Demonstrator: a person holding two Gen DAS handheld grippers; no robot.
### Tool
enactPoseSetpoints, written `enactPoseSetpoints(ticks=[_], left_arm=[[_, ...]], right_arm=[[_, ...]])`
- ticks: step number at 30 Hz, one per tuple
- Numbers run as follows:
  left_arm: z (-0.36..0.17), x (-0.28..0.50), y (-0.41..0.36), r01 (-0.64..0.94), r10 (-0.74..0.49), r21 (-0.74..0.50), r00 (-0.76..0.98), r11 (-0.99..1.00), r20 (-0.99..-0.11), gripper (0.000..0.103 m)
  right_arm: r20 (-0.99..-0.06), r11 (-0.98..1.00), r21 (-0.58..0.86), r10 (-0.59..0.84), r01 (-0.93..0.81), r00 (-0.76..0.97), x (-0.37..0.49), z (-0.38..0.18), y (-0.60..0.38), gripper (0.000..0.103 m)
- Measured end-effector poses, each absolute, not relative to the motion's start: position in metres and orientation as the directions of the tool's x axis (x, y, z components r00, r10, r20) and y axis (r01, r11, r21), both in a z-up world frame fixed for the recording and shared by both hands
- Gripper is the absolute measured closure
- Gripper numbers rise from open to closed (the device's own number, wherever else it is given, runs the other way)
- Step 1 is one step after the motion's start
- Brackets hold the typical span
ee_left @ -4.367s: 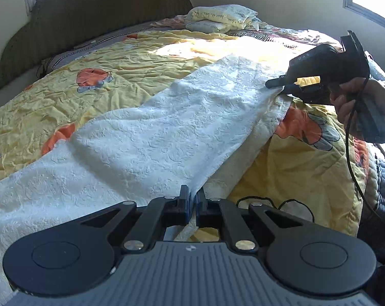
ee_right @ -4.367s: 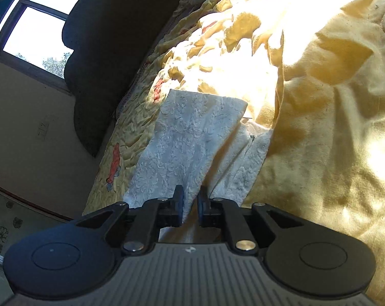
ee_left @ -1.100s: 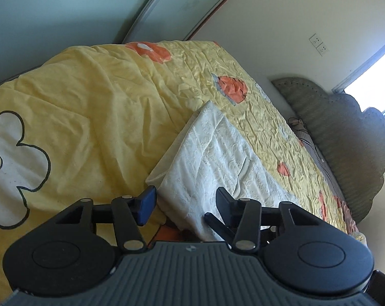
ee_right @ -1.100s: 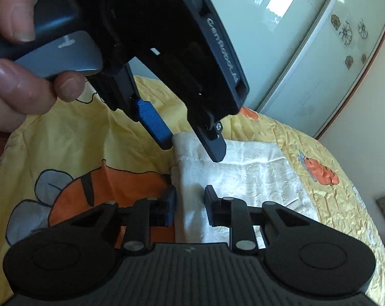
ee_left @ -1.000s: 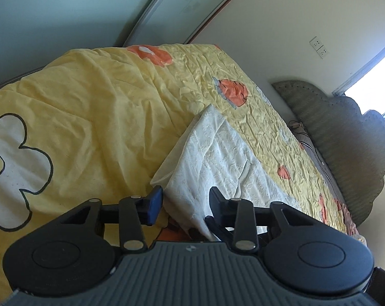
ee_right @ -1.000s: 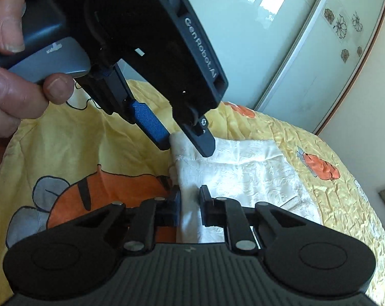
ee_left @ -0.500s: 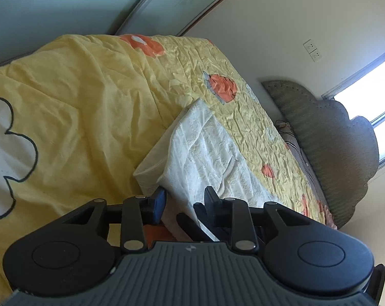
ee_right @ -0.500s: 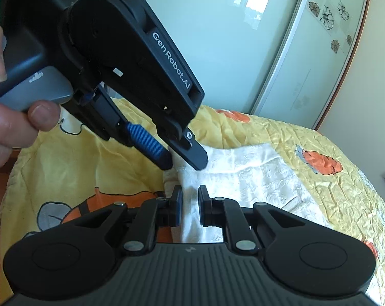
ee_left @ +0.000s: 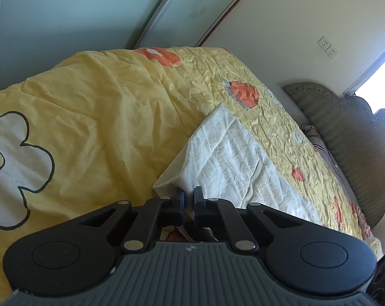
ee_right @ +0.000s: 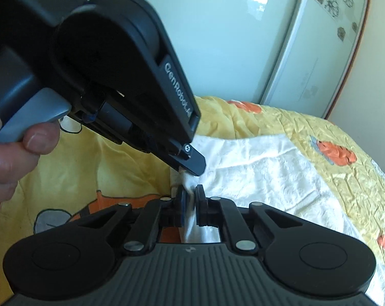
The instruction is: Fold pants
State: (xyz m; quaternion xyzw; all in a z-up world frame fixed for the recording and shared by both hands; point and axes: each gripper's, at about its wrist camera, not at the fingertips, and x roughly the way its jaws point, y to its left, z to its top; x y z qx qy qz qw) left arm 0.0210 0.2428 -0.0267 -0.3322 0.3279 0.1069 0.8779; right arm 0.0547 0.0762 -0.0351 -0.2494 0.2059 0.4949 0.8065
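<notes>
White embossed pants (ee_left: 233,158) on yellow quilt (ee_left: 95,117) with orange cartoon prints.

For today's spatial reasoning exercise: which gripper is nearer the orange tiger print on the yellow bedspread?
Right. The right gripper, shut on the white pants, sits just beside the tiger print; the left gripper pinches the pants slightly farther along.

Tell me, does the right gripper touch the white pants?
Touching: the right wrist view shows the right gripper shut on a bunched corner of the white pants.
</notes>
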Motion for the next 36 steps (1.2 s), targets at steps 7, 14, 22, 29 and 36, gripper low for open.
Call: enactPoseSetpoints(ticks=[7,14,22,29,36], left_arm=[[-0.02,0.016,0.24,-0.431,0.017,-0.462,0.745,0.775,-0.667,0.09],[0.013,0.014,0.208,-0.507,0.28,-0.227,0.736,0.832,-0.617,0.066],[0.04,0.068,0.063,-0.014,-0.08,-0.171,0.845,0.985,-0.529,0.034],[-0.009,0.095,-0.1,0.392,-0.338,-0.043,0.725,0.919,-0.6,0.028],[-0.033,0.068,-0.181,0.584,-0.428,0.097,0.689,0.806,-0.586,0.023]], right_arm=[[-0.607,0.546,0.016,0.671,-0.837,0.426,0.077,-0.015,-0.021,0.094],[-0.504,0.72,0.181,0.653,-0.67,0.565,0.08,-0.005,-0.114,0.094],[-0.454,0.908,0.347,0.383,-0.236,0.804,0.084,-0.021,-0.286,0.093],[-0.615,0.941,0.269,0.005,0.204,0.789,0.048,-0.058,-0.415,0.092],[-0.55,0.736,0.454,-0.213,0.503,0.808,-0.033,-0.051,-0.526,0.039]])
